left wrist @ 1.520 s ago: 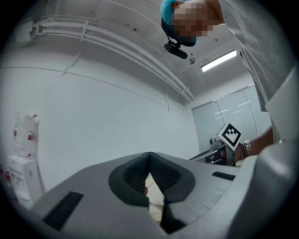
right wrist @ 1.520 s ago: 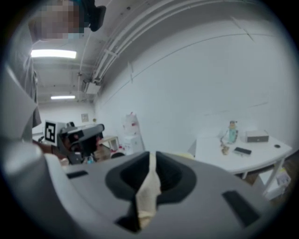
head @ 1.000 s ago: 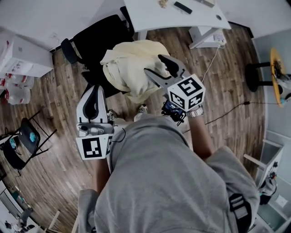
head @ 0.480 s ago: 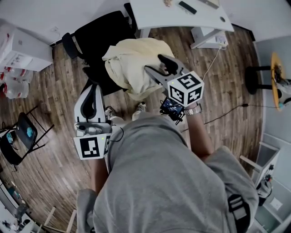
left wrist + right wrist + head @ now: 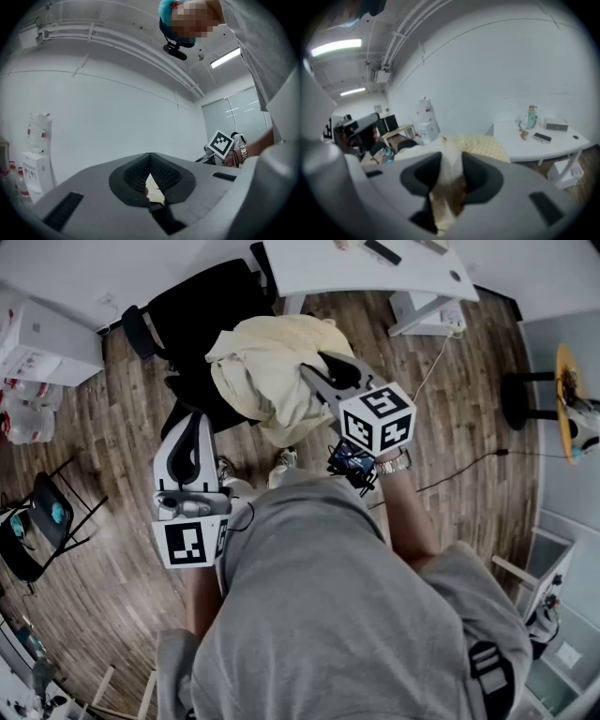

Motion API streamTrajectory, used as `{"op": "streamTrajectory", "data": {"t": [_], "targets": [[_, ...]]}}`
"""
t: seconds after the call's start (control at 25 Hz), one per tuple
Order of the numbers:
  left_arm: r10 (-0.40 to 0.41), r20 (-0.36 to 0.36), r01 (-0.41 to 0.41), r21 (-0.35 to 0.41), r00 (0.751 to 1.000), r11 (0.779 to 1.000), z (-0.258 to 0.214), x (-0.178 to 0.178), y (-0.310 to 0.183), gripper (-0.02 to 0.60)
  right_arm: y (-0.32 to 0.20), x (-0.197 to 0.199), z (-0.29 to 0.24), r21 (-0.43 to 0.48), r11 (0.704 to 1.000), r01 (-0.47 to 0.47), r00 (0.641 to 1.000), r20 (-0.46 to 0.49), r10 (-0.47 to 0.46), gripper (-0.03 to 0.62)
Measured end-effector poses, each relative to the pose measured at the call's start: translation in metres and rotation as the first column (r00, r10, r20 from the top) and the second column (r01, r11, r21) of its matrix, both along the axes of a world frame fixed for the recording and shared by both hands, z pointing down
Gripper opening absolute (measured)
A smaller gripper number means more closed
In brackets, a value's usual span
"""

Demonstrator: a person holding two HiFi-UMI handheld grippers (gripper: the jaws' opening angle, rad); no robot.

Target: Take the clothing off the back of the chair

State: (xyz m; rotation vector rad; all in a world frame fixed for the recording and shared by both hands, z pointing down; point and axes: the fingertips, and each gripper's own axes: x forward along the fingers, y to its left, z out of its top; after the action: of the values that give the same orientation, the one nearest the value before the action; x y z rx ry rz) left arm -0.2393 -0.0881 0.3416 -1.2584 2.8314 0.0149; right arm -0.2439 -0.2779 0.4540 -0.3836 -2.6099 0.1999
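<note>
A cream garment (image 5: pixel 262 367) lies bunched over the back of a black office chair (image 5: pixel 202 310) in the head view. My right gripper (image 5: pixel 319 367) reaches into the garment's right side. Its jaws are closing, and in the right gripper view a fold of the cream cloth (image 5: pixel 450 180) fills the gap in the right gripper (image 5: pixel 451 164), touching both pads. My left gripper (image 5: pixel 194 423) hovers level, short of the chair's near side, apart from the cloth. In its own view the left gripper (image 5: pixel 150 157) has its pads meeting, with nothing held.
A white desk (image 5: pixel 375 277) with small items stands behind the chair, and a cable (image 5: pixel 469 465) trails over the wood floor. A folding chair (image 5: pixel 37 521) stands at the left, a white cabinet (image 5: pixel 47 334) at the upper left, a stool (image 5: pixel 534 395) at the right.
The right gripper's jaws, wide apart before, have drawn in around a fold of the garment, which has bunched slightly. The left gripper has stayed where it was.
</note>
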Motion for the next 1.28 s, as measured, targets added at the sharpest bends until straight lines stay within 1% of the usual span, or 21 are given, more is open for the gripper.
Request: {"op": "streamTrajectory", "data": {"t": [0.24, 0.4, 0.6, 0.68, 0.92, 1.12, 1.28], "targets": [[-0.001, 0.007, 0.001, 0.004, 1.000, 1.000, -0.003, 0.002, 0.001, 0.034, 0.006, 0.002, -0.001, 0.026, 0.999, 0.022, 1.000, 0.010, -0.022, 0.101], [0.014, 0.003, -0.014, -0.011, 1.000, 1.000, -0.003, 0.000, 0.002, 0.034, 0.005, 0.003, -0.005, 0.045, 0.999, 0.015, 1.000, 0.027, -0.016, 0.087], [0.033, 0.009, -0.033, -0.011, 0.999, 0.999, -0.006, -0.008, 0.002, 0.034, 0.006, 0.002, -0.017, -0.010, 1.000, -0.002, 0.999, 0.039, 0.003, 0.081], [0.055, 0.012, -0.055, -0.006, 0.998, 0.998, -0.008, -0.009, -0.001, 0.034, 0.007, 0.002, -0.021, -0.008, 1.000, -0.012, 0.999, 0.045, 0.012, 0.081], [0.111, 0.010, -0.111, -0.014, 0.994, 0.994, -0.007, -0.013, -0.004, 0.034, 0.009, 0.005, -0.037, -0.022, 0.998, -0.059, 0.995, 0.079, 0.060, 0.081], [0.176, 0.017, -0.176, -0.011, 0.984, 0.984, -0.009, -0.011, -0.004, 0.034, 0.009, 0.011, -0.052, -0.041, 0.992, -0.115, 0.986, 0.116, 0.119, 0.081], [0.202, 0.023, -0.202, -0.005, 0.979, 0.979, -0.010, -0.019, 0.004, 0.034, 0.010, 0.010, -0.066, -0.040, 0.987, -0.158, 0.976, 0.147, 0.163, 0.081]]}}
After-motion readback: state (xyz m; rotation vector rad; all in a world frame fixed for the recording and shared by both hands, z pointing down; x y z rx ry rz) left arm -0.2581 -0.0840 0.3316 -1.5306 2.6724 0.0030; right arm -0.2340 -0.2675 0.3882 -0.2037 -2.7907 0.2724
